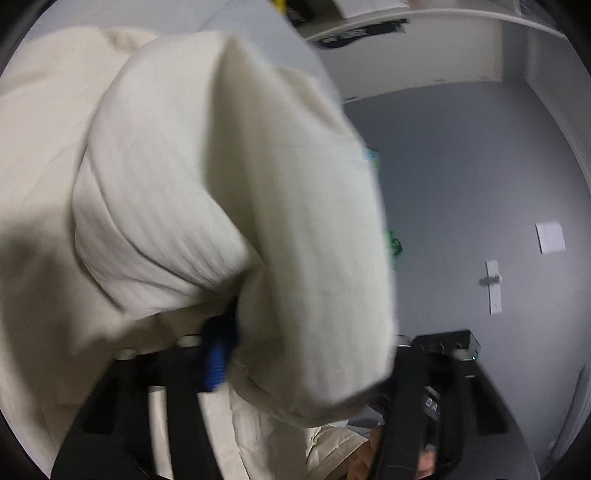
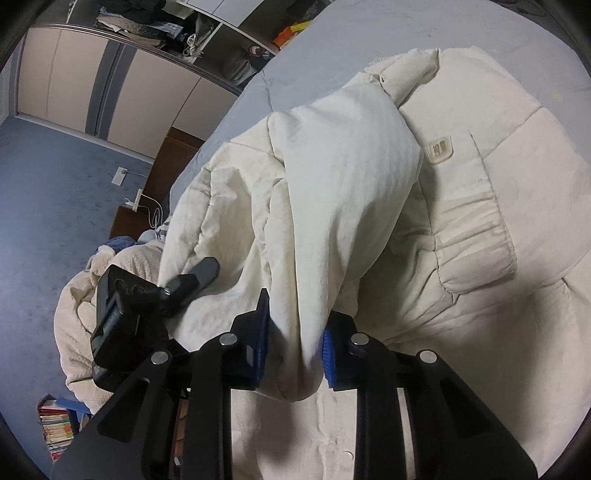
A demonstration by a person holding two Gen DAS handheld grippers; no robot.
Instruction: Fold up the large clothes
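Two views share one cream padded jacket (image 1: 229, 192). Seen from the left wrist, its ribbed cuff and sleeve fill the centre and left of the frame, blurred, draped over the left tongs (image 1: 236, 354); only one blue pad (image 1: 216, 363) shows at lower centre with cloth pressed against it, the other is covered, so I cannot tell how wide these tongs stand. Right of the cloth lies grey-blue floor (image 1: 461, 177) with a white paper (image 1: 550, 237) at right, and a white shelf (image 1: 406, 18) curves along the top edge holding dark items too blurred to name. Seen from the right wrist, the jacket spreads over a pale blue bed (image 2: 295, 62) across the centre and right, its patch pocket (image 2: 476, 236) at right. The right tongs (image 2: 295, 350) at lower centre are closed narrowly on a hanging fold of the jacket, blue pads either side. At upper left an open shelf (image 2: 155, 26) holds jumbled clothes above pale wardrobe doors; at lower left, a stack of books (image 2: 55, 428) sits on the blue floor.
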